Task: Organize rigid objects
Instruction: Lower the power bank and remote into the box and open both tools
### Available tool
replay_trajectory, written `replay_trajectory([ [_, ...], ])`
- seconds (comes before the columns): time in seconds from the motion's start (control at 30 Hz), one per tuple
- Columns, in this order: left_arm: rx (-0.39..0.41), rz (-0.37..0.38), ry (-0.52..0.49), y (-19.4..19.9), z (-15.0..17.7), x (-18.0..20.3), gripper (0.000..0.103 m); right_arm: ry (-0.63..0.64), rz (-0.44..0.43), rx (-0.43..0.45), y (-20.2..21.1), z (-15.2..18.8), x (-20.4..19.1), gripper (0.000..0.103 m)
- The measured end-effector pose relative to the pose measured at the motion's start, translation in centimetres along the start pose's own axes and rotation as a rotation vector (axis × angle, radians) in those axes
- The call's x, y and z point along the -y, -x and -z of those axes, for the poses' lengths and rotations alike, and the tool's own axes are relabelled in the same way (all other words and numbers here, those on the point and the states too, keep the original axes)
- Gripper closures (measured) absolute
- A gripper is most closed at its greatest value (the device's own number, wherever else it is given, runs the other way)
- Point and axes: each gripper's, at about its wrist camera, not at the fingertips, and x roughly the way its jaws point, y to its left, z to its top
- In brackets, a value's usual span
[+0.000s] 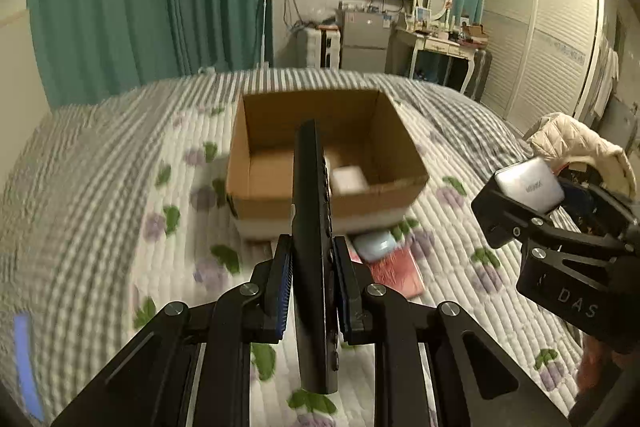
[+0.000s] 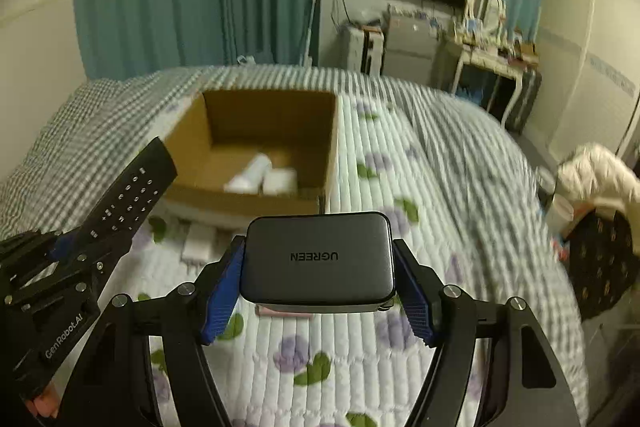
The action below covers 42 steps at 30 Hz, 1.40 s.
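Observation:
My left gripper (image 1: 310, 255) is shut on a black remote control (image 1: 312, 227), held edge-up above the bed, short of an open cardboard box (image 1: 280, 195). The remote also shows in the right wrist view (image 2: 132, 195). My right gripper (image 2: 318, 263) is shut on a grey UGREEN charger (image 2: 318, 259), held above the quilt, right of the left gripper and short of the box (image 2: 192, 195). The charger also shows in the left wrist view (image 1: 528, 185). White items (image 2: 264, 177) lie inside the box.
A red flat packet (image 1: 394, 273) and a pale blue object (image 1: 374, 245) lie on the quilt in front of the box. A small white item (image 2: 198, 243) lies near the box's front. A cream jacket (image 1: 580, 147) hangs off the bed's right side.

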Motion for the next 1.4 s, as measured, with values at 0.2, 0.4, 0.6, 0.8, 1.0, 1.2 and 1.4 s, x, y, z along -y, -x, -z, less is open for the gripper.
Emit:
replay_trajectory([
  [0.2,0.036,-0.006,-0.017,-0.9,-3.6,-0.4,0.084,0.016,-0.034,0.06,-0.3,-4.3,-0.5,0.034],
  [0.4,0.051,-0.026,-0.004,-3.9,-7.0,-1.5,0.084,0.006,-0.069,0.069,-3.6,-7.7,-0.3,0.034],
  [0.6,0.029,-0.055,-0.005,-8.9,-8.8,-2.4,0.084,0.008,-0.076,0.054,-8.5,-10.0,-0.4,0.034],
  [0.8,-0.003,-0.061,-0.018,-13.8,-8.7,-2.7,0.084,-0.008,-0.079,0.02,-13.9,-10.8,-0.1,0.034],
  [1.0,-0.036,-0.061,-0.013,-17.1,-8.2,-3.0,0.084,0.006,-0.089,-0.013,-17.5,-10.2,-0.6,0.034],
  [1.2,-0.052,-0.054,-0.019,-18.1,-7.8,-2.7,0.084,0.002,-0.098,-0.031,-19.0,-9.5,-0.8,0.034],
  [1.4,-0.05,-0.054,-0.056,-16.9,-7.7,-1.9,0.063,-0.04,-0.041,0.008,-17.0,-10.2,0.0,0.015],
])
